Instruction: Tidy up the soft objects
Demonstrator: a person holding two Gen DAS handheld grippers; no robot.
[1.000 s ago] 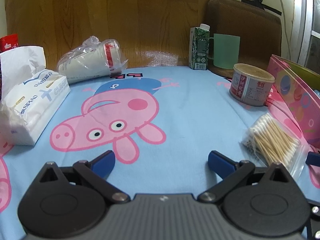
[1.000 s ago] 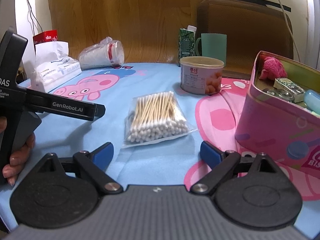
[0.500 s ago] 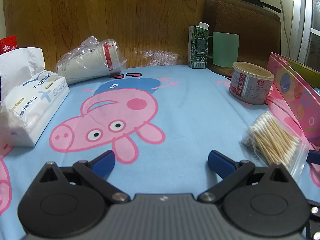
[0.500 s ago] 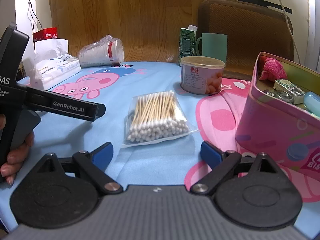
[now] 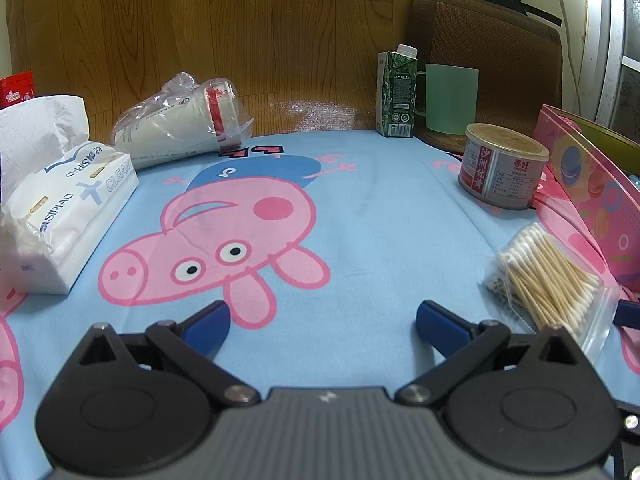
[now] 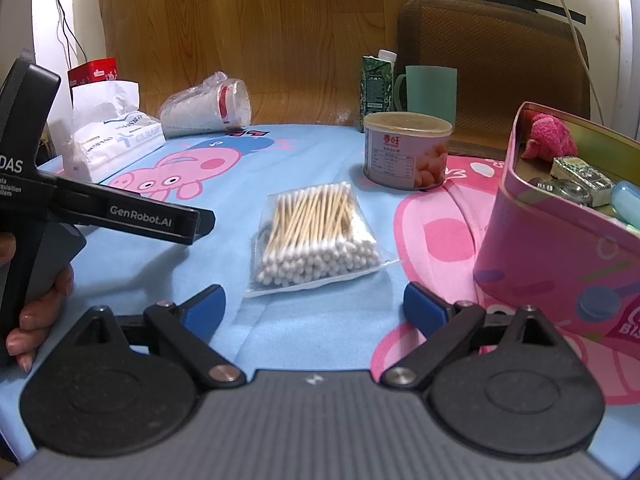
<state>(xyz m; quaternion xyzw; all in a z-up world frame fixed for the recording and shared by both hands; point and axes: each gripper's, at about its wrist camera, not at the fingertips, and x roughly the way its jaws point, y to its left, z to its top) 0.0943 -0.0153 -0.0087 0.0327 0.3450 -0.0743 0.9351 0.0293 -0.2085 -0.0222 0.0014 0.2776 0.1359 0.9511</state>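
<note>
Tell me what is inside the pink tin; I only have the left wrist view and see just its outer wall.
Observer: A pink fuzzy toy sits at the far end of the pink tin, with small wrapped items beside it.
Operator: Is the right gripper holding anything?
Observer: No. The right gripper has its jaws open and empty; the bag of cotton swabs lies just ahead of them on the cloth.
Operator: Does that bag touch the tin?
Observer: No, a strip of cloth shows between them.

"GenRobot.AI" on left tongs (image 6: 154, 222); "SIPIAO", "CLEAR" on tissue pack (image 5: 68, 216).
</note>
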